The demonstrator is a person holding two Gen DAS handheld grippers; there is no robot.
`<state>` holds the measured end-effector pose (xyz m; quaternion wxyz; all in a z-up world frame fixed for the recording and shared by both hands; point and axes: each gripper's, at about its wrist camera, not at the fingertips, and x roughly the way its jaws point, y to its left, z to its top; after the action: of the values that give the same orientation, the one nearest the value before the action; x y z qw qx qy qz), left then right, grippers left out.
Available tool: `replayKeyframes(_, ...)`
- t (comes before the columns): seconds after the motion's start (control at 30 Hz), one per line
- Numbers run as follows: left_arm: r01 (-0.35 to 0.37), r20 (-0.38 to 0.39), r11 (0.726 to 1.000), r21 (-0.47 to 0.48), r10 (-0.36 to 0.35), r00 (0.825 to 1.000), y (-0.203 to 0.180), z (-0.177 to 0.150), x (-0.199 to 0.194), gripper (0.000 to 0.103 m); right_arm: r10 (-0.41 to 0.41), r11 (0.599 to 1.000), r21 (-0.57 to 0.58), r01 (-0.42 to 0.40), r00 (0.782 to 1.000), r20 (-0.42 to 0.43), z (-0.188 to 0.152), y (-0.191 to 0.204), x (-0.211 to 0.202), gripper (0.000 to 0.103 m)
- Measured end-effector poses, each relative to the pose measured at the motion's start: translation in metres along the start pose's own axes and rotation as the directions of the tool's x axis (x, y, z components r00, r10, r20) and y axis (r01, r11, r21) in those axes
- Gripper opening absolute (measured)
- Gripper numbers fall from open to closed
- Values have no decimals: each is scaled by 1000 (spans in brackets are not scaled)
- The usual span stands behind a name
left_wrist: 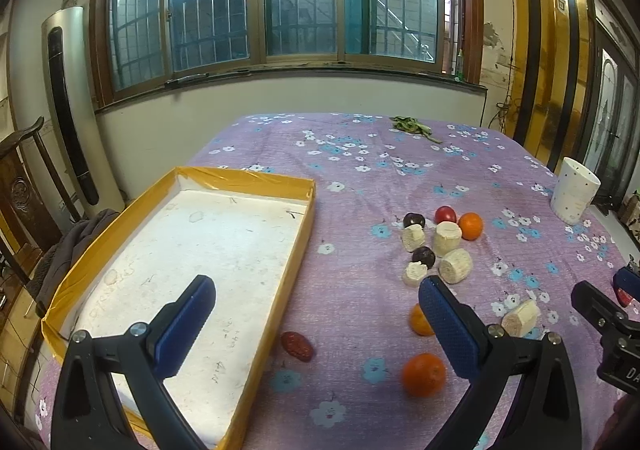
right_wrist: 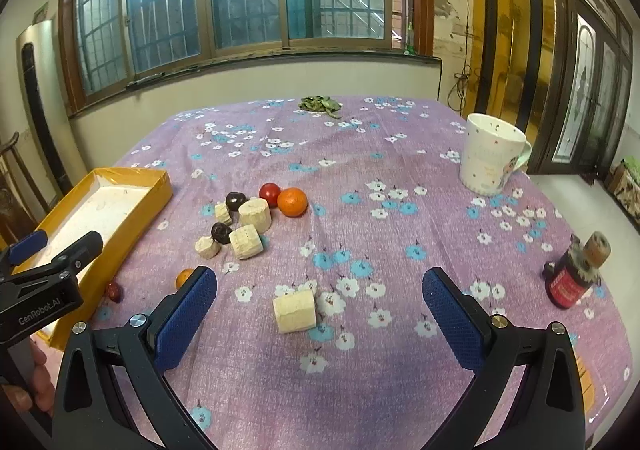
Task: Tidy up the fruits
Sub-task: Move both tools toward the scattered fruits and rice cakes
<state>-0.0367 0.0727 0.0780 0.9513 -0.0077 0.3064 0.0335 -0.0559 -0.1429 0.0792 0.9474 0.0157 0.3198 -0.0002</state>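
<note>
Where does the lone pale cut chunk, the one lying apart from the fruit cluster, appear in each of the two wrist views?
Left wrist view: the lone pale chunk lies low at right, just right of the left gripper.
Right wrist view: it lies low in the centre, between the open fingers of the right gripper.
Shared landmark: the white mug, far right on the floral cloth in both views.

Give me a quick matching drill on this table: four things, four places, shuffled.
Things:
1. yellow tray
2. white mug
3. dark bottle
4. green leaves

Places:
A. far edge of the table, by the window
B. near right, lying on its side
C. left side of the table
D. far right, upright

Pairs: 1-C, 2-D, 3-B, 4-A
</note>
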Motion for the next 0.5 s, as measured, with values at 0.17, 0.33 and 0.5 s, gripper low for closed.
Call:
replayKeyframes(0.17, 2, -11, 1000, -15, -2, 1000, 3, -4, 1, 103, -11, 1000, -28, 11, 1000, 10, -2, 5, -2, 103)
replayKeyframes(0.33, 9, -7, 1000, -7, -9, 1000, 0, -6, -1, 103, -5, 999, -41, 5, 1000, 5, -3, 8, -1, 103)
replayKeyframes(0.5, 16, 0, 1000, -14, -16, 1000, 1, -5, -3, 103, -4, 999, -41, 3, 1000, -1, -3, 9, 0, 103)
